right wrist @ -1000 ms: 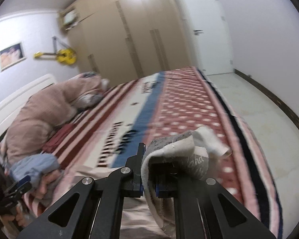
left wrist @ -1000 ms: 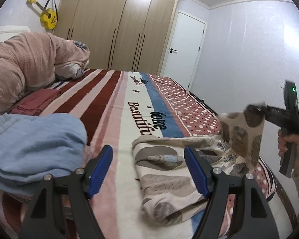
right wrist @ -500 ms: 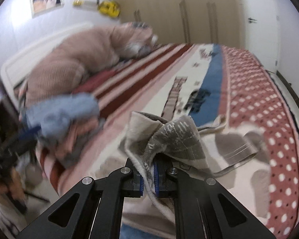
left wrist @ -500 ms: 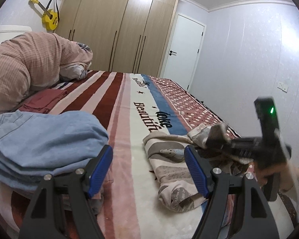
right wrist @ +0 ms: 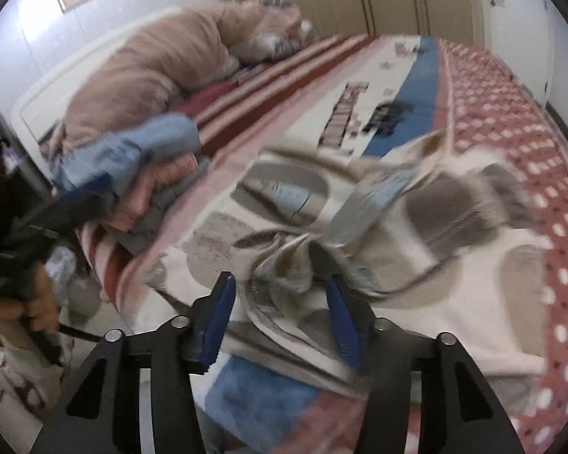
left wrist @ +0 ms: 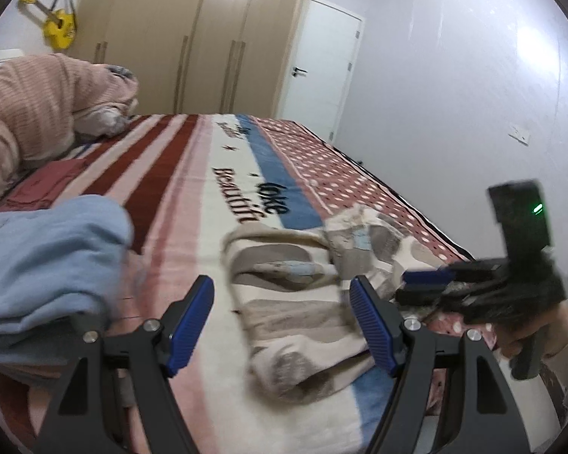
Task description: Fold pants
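The pants [left wrist: 284,295] are cream with grey and brown patches and lie bunched on the striped bed cover near the bed's front edge. They also show in the right wrist view [right wrist: 359,227], with a crumpled fold lying between my right fingers. My left gripper [left wrist: 284,325] is open and empty, just above the near end of the pants. My right gripper [right wrist: 280,321] is open over the crumpled fold; it also shows in the left wrist view [left wrist: 424,283] at the pants' right side.
A pile of folded clothes with a light blue garment on top [left wrist: 45,257] sits left of the pants. A pink duvet [left wrist: 30,106] is heaped at the bed's head. The bed's right edge [left wrist: 416,212] drops to the floor. Wardrobes and a door stand behind.
My right gripper carried the pant end down and left onto the pants, then opened and let the cloth go. My left gripper stayed open near the pants' near end.
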